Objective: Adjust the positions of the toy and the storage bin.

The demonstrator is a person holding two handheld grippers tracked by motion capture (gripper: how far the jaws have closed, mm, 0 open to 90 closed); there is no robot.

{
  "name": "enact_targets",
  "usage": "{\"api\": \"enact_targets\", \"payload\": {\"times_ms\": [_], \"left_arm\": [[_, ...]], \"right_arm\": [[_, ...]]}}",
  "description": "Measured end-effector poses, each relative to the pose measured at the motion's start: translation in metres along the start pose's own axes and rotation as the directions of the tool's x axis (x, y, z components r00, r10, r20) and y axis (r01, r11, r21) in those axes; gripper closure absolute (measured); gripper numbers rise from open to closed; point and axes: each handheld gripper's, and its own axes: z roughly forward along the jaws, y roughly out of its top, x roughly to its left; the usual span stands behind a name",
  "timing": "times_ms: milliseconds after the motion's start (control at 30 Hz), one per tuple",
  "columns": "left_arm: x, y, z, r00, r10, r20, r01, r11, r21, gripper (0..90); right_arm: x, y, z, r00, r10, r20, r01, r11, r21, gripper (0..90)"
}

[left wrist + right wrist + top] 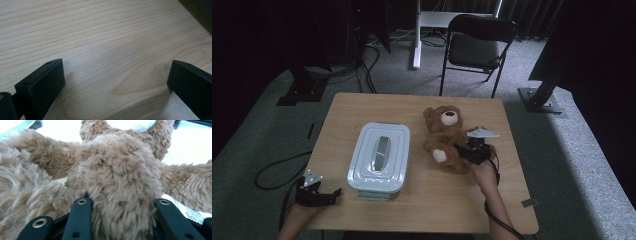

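Two hands reach in from six o'clock: the right gripper [465,150] pinches the teddy bear [445,137] at three o'clock; the left gripper [323,195] rests spread at seven o'clock on the table [422,210].

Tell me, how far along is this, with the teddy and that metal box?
Early, it seems. Nothing looks finished: the lid sits on the metal box and the teddy bear lies on the table. In hand: the right gripper has its jaws around the bear's plush. The left gripper waits open over bare wood.
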Motion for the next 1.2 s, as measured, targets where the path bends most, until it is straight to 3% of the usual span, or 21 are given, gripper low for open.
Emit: {"api": "enact_targets", "payload": {"times_ms": [133,333,500,667,867,1067,1200], "left_arm": [[0.0,0.0,0.0,1.0,0.0,0.0,0.0,1.0,0.0,1.9],[0.0,0.0,0.0,1.0,0.0,0.0,0.0,1.0,0.0,2.0],[0.0,0.0,0.0,1.0,0.0,0.0,0.0,1.0,0.0,2.0],[0.0,0.0,0.0,1.0,0.0,0.0,0.0,1.0,0.0,2.0],[0.0,0.0,0.0,1.0,0.0,0.0,0.0,1.0,0.0,2.0],[0.0,0.0,0.0,1.0,0.0,0.0,0.0,1.0,0.0,1.9],[0.0,0.0,0.0,1.0,0.0,0.0,0.0,1.0,0.0,1.9]], "right_arm": [[-0.025,0.007,-0.005,0.9958,0.055,0.074,-0.053,0.998,-0.026,64.9],[-0.05,0.014,-0.005,0.9848,0.074,0.157,-0.072,0.997,-0.019,64.8],[-0.069,0.02,-0.002,0.9742,0.113,0.195,-0.11,0.994,-0.027,64.8],[-0.082,0.024,0.007,0.9614,0.143,0.235,-0.139,0.99,-0.036,64.7],[-0.094,0.031,0.016,0.9483,0.144,0.283,-0.14,0.99,-0.035,64.7],[-0.105,0.033,0.028,0.9419,0.153,0.299,-0.156,0.988,-0.014,64.6],[-0.11,0.026,0.041,0.9385,0.166,0.303,-0.179,0.984,0.016,64.4]]}}
